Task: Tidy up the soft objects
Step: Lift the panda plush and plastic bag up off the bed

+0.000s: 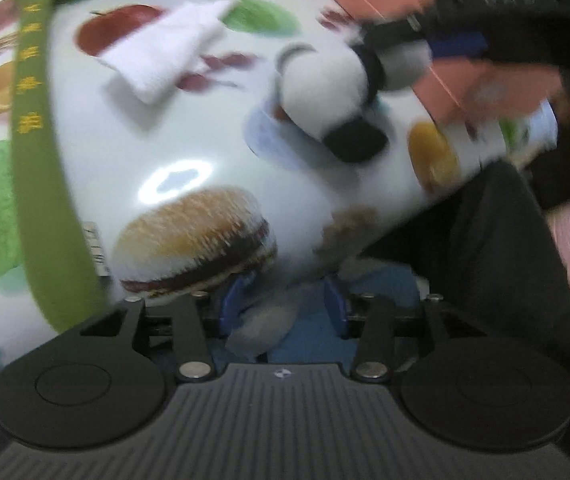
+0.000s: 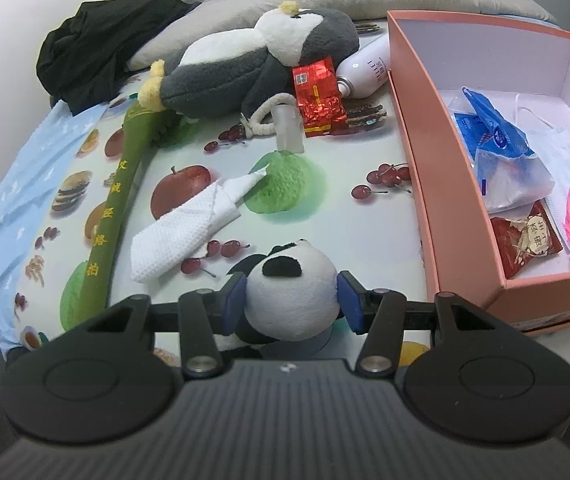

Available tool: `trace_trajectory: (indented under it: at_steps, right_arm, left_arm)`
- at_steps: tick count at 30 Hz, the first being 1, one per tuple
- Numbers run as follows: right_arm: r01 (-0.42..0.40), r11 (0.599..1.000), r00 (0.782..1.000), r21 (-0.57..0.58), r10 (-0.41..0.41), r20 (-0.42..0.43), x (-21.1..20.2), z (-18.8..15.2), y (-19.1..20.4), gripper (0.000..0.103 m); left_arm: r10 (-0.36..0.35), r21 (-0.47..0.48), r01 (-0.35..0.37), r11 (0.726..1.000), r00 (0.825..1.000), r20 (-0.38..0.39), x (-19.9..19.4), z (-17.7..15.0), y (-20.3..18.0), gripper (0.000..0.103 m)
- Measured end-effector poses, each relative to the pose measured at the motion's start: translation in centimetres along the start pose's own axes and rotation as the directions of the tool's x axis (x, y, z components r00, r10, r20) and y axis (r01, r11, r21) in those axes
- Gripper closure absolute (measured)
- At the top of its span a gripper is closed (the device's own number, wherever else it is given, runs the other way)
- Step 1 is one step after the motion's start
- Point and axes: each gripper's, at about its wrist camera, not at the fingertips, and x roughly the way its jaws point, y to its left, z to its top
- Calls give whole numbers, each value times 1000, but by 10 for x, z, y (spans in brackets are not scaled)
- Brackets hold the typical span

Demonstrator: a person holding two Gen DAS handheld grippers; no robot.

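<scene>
Gripping panda plush (image 2: 291, 292) | right view only: penguin plush (image 2: 253, 60)

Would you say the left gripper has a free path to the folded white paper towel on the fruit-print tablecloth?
Probably yes: the folded white paper towel lies uncovered ahead of the left gripper, beside the green strap.

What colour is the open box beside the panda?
Salmon pink outside, white inside; the box shows best in the right wrist view.

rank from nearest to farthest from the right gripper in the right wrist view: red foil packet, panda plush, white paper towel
1. panda plush, between the right gripper's fingers
2. white paper towel, ahead, to the left
3. red foil packet, far back, beside the penguin plush
</scene>
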Motion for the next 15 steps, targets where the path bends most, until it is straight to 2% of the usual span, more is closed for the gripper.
trace_trajectory:
  at_steps: [4,7,15]
  right_arm:
    - [-2,1000,1000,7,2,1,0,-1,-2,50]
    - [-2,1000,1000,20,2,1,0,-2,-4,50]
    - [-1,999,1000,42,1,-1,1,-4,-12,50]
  left_arm:
    - [53,95,-45,995,995,-85,21,-7,0,52]
    - [32,79,-22,997,991,-132,33,-11,8,52]
    - [83,64,-72,995,978,-193,58,-23,21,52]
